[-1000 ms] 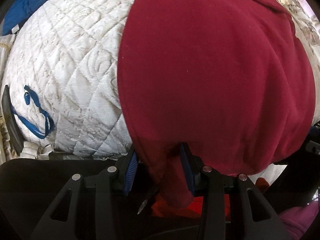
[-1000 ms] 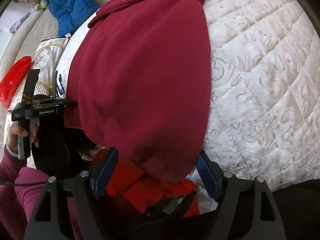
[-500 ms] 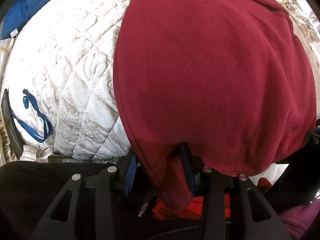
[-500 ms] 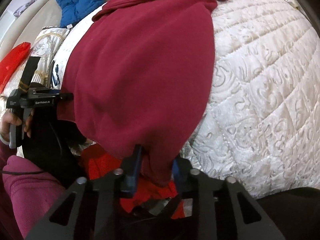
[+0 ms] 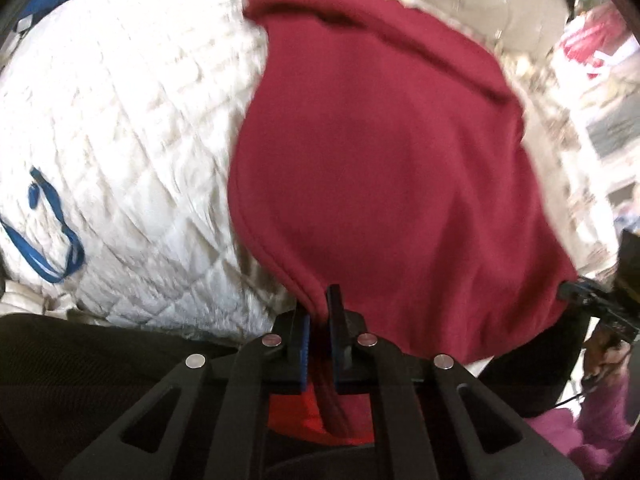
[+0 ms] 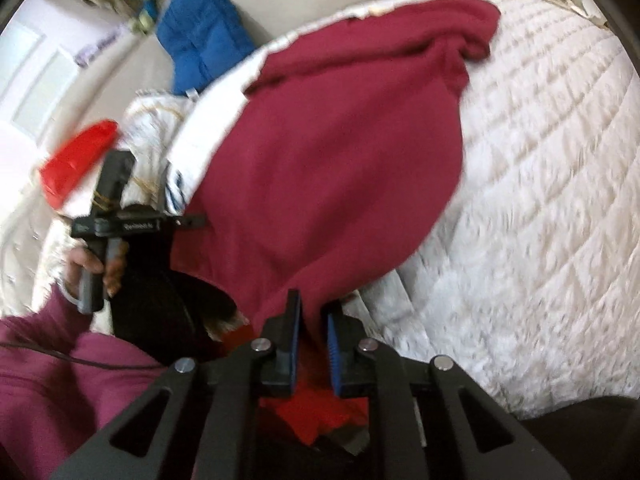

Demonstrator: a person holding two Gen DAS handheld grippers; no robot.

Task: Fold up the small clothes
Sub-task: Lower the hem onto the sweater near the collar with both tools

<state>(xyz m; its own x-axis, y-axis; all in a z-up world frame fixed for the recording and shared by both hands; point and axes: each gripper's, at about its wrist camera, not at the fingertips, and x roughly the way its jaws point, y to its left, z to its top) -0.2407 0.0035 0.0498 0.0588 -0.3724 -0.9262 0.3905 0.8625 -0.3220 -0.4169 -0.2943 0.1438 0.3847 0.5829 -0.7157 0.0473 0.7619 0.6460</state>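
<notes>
A: Why do we hold the left gripper pinched shut on the near hem of the maroon garment?

B: So that corner lifts off the quilted mattress while the far end stays lying there.

A: And the right gripper?

B: Its jaws are clamped on the other near corner, so we judge both corners can carry over together into a fold.

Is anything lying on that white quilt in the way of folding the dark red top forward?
Nothing visible does. Both grippers, left and right, already pinch the maroon garment's near hem, and the garment's far half on the quilted mattress has nothing on it.
</notes>
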